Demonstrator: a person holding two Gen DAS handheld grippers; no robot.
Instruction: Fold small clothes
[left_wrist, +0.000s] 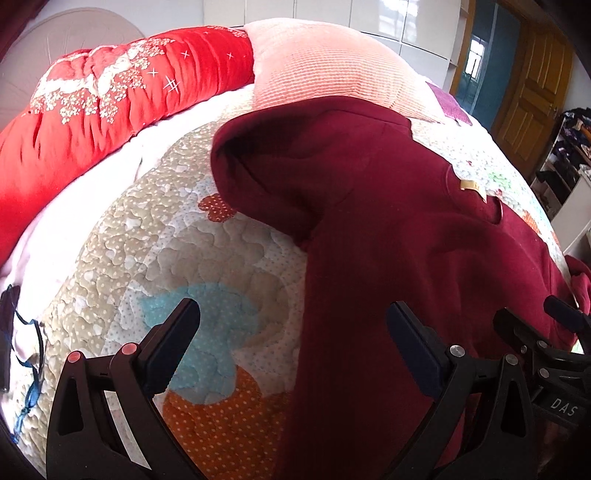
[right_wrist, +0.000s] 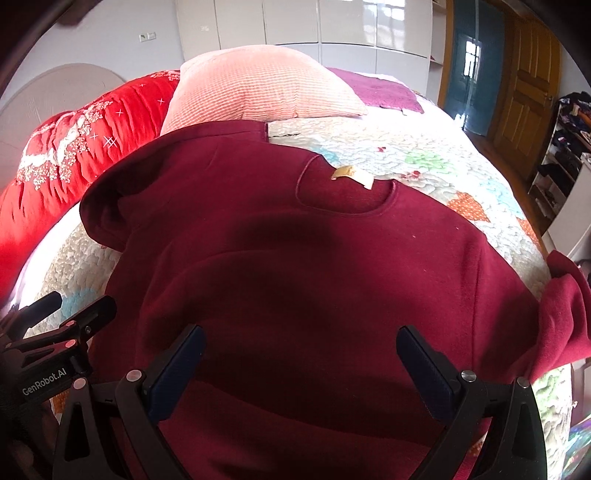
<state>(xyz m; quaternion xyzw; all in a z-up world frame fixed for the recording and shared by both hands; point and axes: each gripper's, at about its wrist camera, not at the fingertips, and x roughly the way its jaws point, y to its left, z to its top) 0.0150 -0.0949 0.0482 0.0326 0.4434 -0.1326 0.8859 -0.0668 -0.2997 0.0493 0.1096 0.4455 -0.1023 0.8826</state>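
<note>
A dark red sweatshirt (right_wrist: 314, 266) lies spread flat on the patchwork quilt (left_wrist: 177, 236), collar and tan neck label (right_wrist: 351, 172) at the far side. One sleeve (left_wrist: 258, 162) is folded at its left; the other sleeve (right_wrist: 565, 314) hangs over the bed's right edge. My left gripper (left_wrist: 295, 325) stands open above the sweatshirt's left edge (left_wrist: 306, 295), one finger over the quilt, one over the cloth. My right gripper (right_wrist: 301, 350) is open over the sweatshirt's lower body, holding nothing. Each gripper shows at the side of the other's view: the right gripper (left_wrist: 532, 325) and the left gripper (right_wrist: 79, 304).
A pink ribbed pillow (right_wrist: 258, 85) and a rolled red blanket (left_wrist: 92, 110) lie at the head of the bed. A purple cloth (right_wrist: 380, 90) lies far right. White wardrobes, a wooden door (right_wrist: 528, 74) and a shelf of clothes (right_wrist: 565, 147) stand beyond the bed.
</note>
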